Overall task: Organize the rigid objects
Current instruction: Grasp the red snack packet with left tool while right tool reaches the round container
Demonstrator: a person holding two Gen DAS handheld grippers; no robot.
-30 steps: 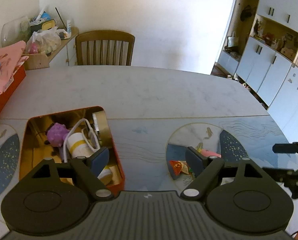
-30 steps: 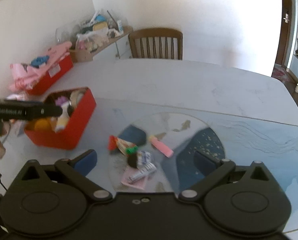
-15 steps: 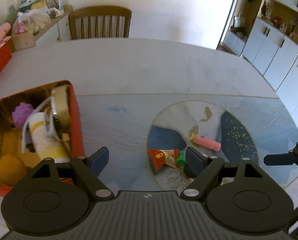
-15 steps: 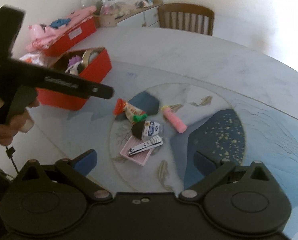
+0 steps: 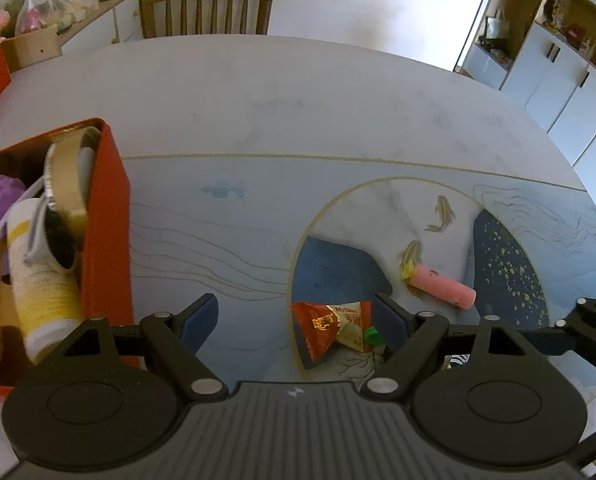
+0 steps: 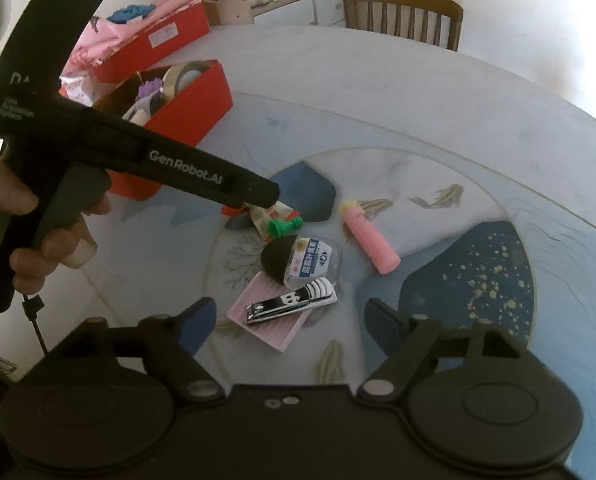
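"GenRobot.AI" — on left tool [image 6: 254,196]

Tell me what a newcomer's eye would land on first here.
Likely the small clutter at the table's painted centre: a pink cylindrical tube, a silver nail clipper lying on a pink ribbed pad, and a red snack packet. Next, the open red rectangular box, already holding things, at the left.
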